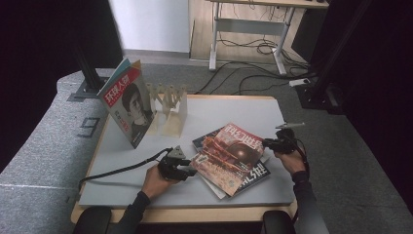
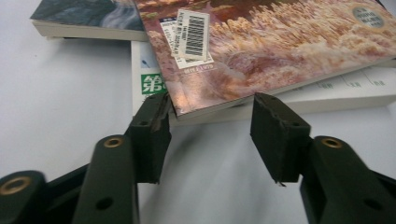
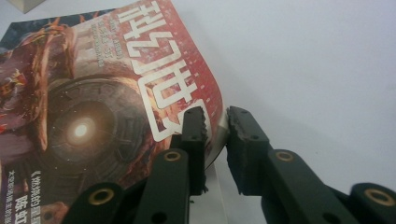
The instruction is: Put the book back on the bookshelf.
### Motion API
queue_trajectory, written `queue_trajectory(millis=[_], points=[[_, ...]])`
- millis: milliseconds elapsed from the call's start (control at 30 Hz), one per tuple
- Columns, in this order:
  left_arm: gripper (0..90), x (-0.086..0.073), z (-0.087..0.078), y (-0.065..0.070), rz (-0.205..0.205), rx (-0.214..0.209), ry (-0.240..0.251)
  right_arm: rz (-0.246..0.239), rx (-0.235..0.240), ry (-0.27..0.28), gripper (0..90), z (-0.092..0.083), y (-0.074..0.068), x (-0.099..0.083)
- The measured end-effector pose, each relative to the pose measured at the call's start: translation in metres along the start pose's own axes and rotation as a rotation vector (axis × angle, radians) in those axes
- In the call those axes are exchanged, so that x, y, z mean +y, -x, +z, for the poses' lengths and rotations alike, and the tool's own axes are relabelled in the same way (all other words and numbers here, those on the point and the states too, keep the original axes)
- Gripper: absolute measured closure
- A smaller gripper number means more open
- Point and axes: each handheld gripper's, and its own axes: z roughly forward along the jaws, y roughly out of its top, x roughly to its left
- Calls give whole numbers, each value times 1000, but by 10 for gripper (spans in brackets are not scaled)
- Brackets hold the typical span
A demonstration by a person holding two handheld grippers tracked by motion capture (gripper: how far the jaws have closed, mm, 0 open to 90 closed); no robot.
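Pale grey bench top (image 1: 146,168) with a wooden edge, that's what everything sits on. Landmark is the red magazine (image 1: 233,155) on top of a small stack of other magazines (image 1: 253,176), a bit right of the bench's middle.

Nearest to the person, just left of that magazine, the left tongs (image 1: 189,169) are half open around its near corner, pads not pressing on it. From the left gripper view you can see a white barcode sticker (image 2: 192,38) on the back cover, and green characters on the white magazine under it, too cut off to read.

On the magazine's right edge the right tongs (image 1: 267,143) are pinched onto the cover, with that edge curling up between the pads. The right gripper view shows big white Chinese title characters on the red cover above a glowing round thing.

Further back and left of the magazine there's a light wooden rack (image 1: 170,108), with a portrait magazine (image 1: 127,103) with a red title box leaning on it.

Beyond the bench: grey carpet, a white-framed desk (image 1: 253,29) and loose cables on the floor.
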Motion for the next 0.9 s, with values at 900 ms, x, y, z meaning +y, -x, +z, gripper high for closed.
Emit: queue_trajectory(millis=[900], points=[[268,43,16,-21,-57,-33,31,-85,39,148,828,-39,-35,32]])
